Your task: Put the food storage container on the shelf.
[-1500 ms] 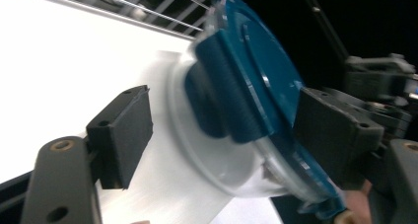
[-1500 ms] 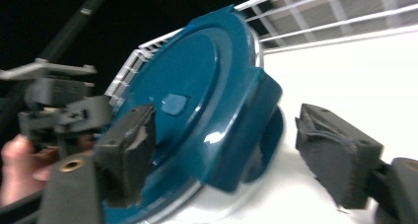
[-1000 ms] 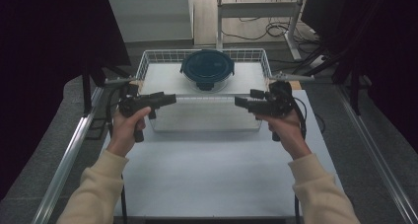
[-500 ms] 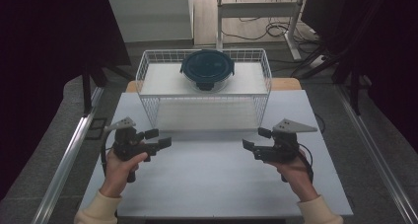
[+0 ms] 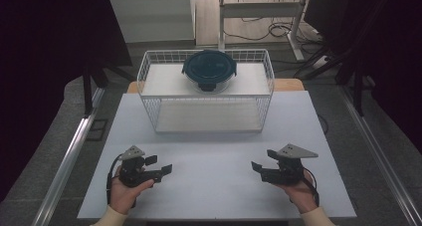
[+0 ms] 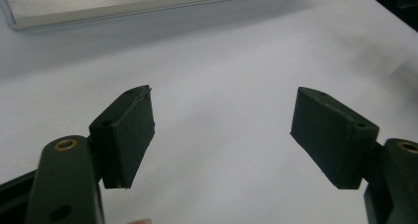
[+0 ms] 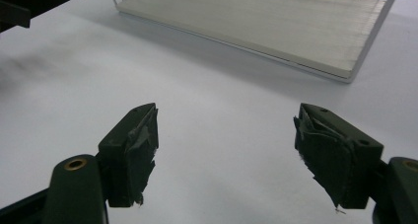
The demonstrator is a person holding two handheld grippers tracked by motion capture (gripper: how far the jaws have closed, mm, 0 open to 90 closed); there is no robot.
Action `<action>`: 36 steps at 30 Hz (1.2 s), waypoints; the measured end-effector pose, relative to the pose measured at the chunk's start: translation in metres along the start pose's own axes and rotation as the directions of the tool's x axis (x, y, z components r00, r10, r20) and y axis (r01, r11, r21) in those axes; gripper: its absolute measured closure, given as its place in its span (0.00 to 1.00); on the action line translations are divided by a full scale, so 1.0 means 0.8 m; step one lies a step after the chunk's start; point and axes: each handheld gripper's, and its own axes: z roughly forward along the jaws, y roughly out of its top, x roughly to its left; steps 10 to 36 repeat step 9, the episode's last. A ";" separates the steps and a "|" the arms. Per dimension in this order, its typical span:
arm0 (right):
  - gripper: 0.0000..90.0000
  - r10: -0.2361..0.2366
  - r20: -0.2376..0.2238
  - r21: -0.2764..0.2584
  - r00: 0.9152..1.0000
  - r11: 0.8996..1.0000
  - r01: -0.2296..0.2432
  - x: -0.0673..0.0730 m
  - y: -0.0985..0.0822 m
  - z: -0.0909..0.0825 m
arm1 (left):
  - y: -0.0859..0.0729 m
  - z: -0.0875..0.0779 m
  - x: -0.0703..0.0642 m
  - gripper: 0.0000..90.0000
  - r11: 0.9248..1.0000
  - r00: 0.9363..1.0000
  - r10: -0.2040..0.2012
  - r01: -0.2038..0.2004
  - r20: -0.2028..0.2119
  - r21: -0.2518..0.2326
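The left gripper (image 5: 158, 167) and right gripper (image 5: 260, 168) are held low at the near edge of the table (image 5: 214, 186), jaws spread apart and empty. The round lidded container (image 5: 209, 69) is seated on the top shelf of the wire rack (image 5: 149, 86), far centre. It lies straight ahead, about midway between both grippers; neither is judged nearer.

The person's forearms are running off the bottom edge of the high view, just below the table's (image 5: 214, 141) near edge. In the left gripper view the wire rack (image 6: 148, 2) is being cut off at the top. The lidded container (image 5: 209, 70) on the rack's upper shelf is hiding its contents under a dark lid.
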 end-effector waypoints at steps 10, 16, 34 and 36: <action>0.20 -0.008 0.006 0.015 1.000 1.000 0.008 -0.003 -0.004 0.004 | -0.004 0.002 0.006 0.26 1.000 1.000 0.007 -0.007 -0.019 0.003; 0.20 -0.008 0.006 0.015 1.000 1.000 0.008 -0.003 -0.004 0.004 | -0.004 0.002 0.006 0.26 1.000 1.000 0.007 -0.007 -0.019 0.003; 0.20 -0.008 0.006 0.015 1.000 1.000 0.008 -0.003 -0.004 0.004 | -0.004 0.002 0.006 0.26 1.000 1.000 0.007 -0.007 -0.019 0.003; 0.20 -0.008 0.006 0.015 1.000 1.000 0.008 -0.003 -0.004 0.004 | -0.004 0.002 0.006 0.26 1.000 1.000 0.007 -0.007 -0.019 0.003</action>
